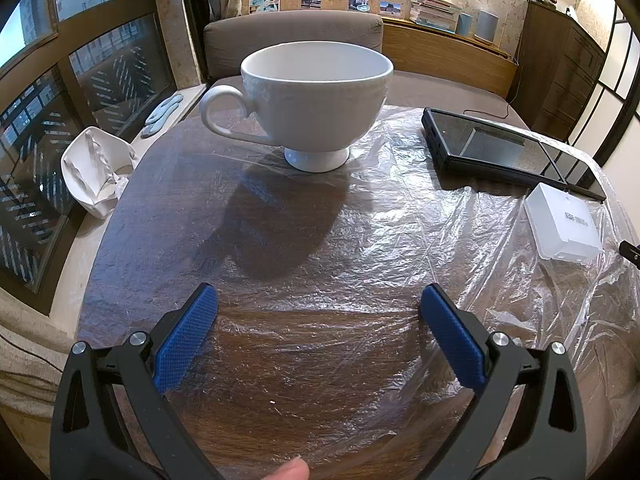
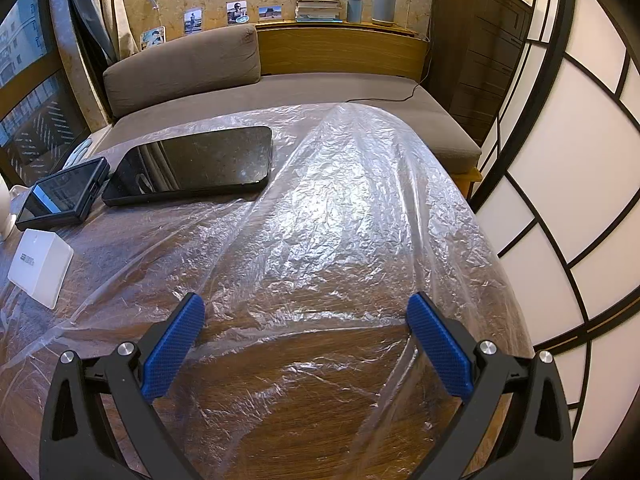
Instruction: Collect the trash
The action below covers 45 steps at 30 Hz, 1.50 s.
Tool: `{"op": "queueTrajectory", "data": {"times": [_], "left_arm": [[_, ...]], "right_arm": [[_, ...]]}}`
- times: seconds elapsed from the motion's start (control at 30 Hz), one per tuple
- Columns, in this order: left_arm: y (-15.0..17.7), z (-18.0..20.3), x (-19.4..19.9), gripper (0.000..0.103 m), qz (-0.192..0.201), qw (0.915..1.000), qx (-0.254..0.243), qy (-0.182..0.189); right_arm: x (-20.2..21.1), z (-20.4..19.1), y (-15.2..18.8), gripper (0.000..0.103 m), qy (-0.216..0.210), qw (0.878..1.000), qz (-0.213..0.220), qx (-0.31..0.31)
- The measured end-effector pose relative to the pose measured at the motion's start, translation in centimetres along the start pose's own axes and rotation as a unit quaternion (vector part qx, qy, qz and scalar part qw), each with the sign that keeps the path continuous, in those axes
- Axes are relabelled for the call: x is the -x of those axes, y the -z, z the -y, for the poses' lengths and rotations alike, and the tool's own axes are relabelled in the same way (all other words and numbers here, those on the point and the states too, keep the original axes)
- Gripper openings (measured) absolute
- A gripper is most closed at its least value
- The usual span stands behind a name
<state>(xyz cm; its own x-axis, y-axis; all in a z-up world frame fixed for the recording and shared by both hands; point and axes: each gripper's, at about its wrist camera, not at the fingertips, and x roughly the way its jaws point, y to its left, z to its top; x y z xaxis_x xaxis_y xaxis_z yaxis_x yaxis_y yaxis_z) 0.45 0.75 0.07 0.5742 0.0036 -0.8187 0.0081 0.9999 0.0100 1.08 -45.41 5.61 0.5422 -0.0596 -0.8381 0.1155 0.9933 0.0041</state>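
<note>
Fingertip (image 1: 294, 469) of the person pokes in at the bottom edge of the left wrist view, cut off by the frame. Just above it the left gripper (image 1: 318, 304) hangs released, its blue pads (image 1: 186, 340) spread wide with nothing between them, over a clear plastic sheet (image 1: 420, 248) lying crinkled on the round table (image 1: 160, 216). Under the sheet the wood grain is blurred by glare on the right half. Between the gripper and the white cup (image 1: 316, 100) lies open room, crossed only by the cup's shadow. Beyond the table's left edge a crumpled white paper bag (image 1: 94, 168) sits on the sill; what it holds is hidden. A black tablet (image 1: 492, 144) and a white box (image 1: 562, 222) lie near the right rim, and a dark object at the far right is cut off.

Right wrist view: the right gripper (image 2: 306, 308) is likewise slack and wide, holding nothing, above the same sheet (image 2: 352, 216), which rises in a ridge running from near the right pad toward the far edge. The table's right rim (image 2: 516, 304) drops away close beside the gripper. At left lie the box (image 2: 40, 266), a small black device (image 2: 64, 198) and a larger tablet (image 2: 196, 166); the cup is barely a sliver at the left edge.
</note>
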Motion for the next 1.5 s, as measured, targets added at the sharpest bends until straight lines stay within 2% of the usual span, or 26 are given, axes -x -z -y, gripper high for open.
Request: {"op": "queueTrajectory", "data": {"times": [1.5], "left_arm": [[0.43, 0.04, 0.24, 0.102, -0.001, 1.0, 0.004, -0.001]], "right_arm": [[0.22, -0.14, -0.13, 0.099, -0.001, 1.0, -0.001, 0.002]]}}
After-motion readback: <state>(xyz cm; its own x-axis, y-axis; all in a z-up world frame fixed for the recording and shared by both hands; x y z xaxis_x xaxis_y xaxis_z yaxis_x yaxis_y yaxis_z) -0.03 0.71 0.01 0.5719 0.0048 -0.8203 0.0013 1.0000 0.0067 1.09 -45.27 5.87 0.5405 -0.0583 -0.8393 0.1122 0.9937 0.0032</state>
